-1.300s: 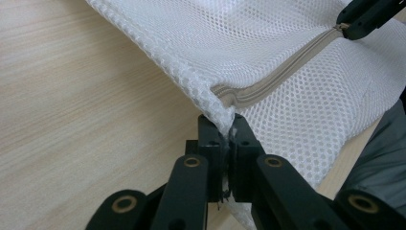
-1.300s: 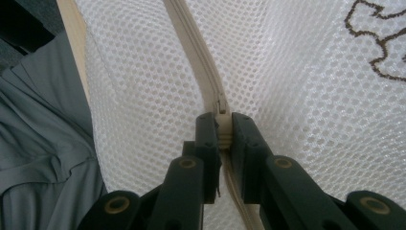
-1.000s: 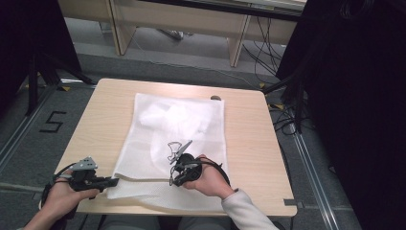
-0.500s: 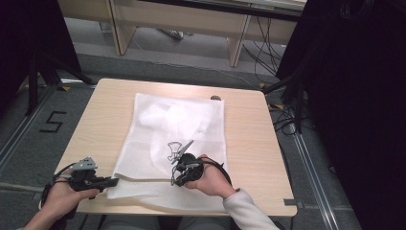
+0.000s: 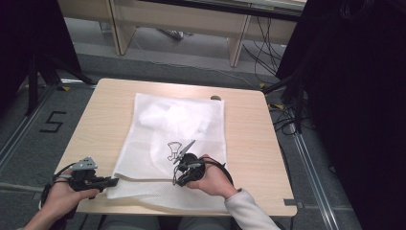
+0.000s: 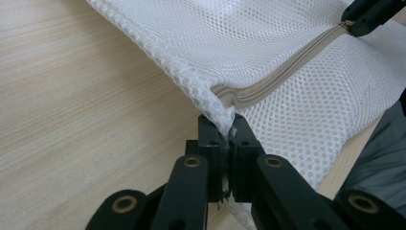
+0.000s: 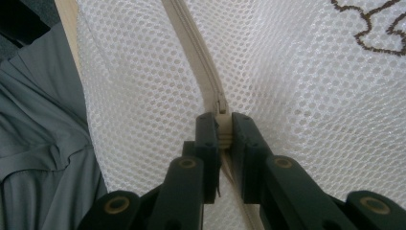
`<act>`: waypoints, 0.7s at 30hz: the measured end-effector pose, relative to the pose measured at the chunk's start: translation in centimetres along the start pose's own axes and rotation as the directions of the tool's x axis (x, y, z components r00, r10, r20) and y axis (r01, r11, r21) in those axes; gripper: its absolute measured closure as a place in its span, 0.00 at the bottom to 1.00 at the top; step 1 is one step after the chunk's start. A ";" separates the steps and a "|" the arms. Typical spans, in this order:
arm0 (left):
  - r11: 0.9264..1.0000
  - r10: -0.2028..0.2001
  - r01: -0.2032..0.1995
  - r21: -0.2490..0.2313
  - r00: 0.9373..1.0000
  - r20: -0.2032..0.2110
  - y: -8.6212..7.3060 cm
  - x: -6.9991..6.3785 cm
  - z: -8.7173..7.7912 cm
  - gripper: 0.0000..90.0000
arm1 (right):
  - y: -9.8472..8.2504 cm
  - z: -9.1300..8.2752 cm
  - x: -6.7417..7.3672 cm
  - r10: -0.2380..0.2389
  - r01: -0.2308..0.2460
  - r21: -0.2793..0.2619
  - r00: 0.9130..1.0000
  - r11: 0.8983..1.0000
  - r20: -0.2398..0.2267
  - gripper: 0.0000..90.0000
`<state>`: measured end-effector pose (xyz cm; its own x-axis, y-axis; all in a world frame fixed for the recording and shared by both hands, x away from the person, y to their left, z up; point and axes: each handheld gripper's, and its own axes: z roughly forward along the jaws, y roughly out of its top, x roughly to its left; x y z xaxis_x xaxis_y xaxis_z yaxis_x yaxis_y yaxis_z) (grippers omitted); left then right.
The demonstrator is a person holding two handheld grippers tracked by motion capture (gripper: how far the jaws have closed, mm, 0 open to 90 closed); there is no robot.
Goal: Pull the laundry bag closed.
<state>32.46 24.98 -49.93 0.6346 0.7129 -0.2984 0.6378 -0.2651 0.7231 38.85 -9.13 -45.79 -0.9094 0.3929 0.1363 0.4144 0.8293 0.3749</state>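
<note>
White mesh laundry bag (image 5: pixel 172 143) lying flat on the worktop (image 5: pixel 249 143), near edge close to the person. Left gripper (image 6: pixel 224 139) fully closed, pinching the bag's corner beside the zipper end. Right gripper (image 7: pixel 222 125) closed tight on the zipper pull (image 7: pixel 222 117).

Possible trouble: mesh slipping out from the left fingers under a strong pull, then fabric bunching and the slider jamming; also the small pull escaping the right fingers.

High view giving the whole layout; gripper views giving the exact grip.

White mesh cloth bag (image 5: pixel 177 143) on matt wood-grain table (image 5: pixel 249 143).
</note>
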 end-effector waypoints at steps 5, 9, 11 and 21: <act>1.000 -0.002 0.002 -0.002 1.000 0.001 0.0 0.0 0.0 0.95 | -0.1 0.0 0.0 0.002 -0.002 -0.002 1.000 1.000 -0.005 0.92; 1.000 -0.001 0.001 -0.001 1.000 0.001 0.0 0.0 0.0 0.95 | -0.1 -0.1 -0.1 -0.003 0.003 0.001 1.000 1.000 -0.002 0.92; 1.000 -0.001 0.001 -0.003 1.000 0.001 0.0 0.0 0.0 0.95 | -0.2 -0.2 -0.1 0.014 -0.014 0.002 1.000 1.000 -0.004 0.92; 1.000 -0.002 0.002 -0.002 1.000 0.002 0.0 0.0 0.0 0.95 | -0.6 -0.4 -0.2 0.018 -0.018 0.004 1.000 1.000 -0.008 0.92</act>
<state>32.45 24.98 -49.92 0.6342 0.7123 -0.3007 0.6380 -0.2624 0.7240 38.81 -9.85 -45.71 -0.9020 0.4047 0.1503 0.4310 0.8234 0.3691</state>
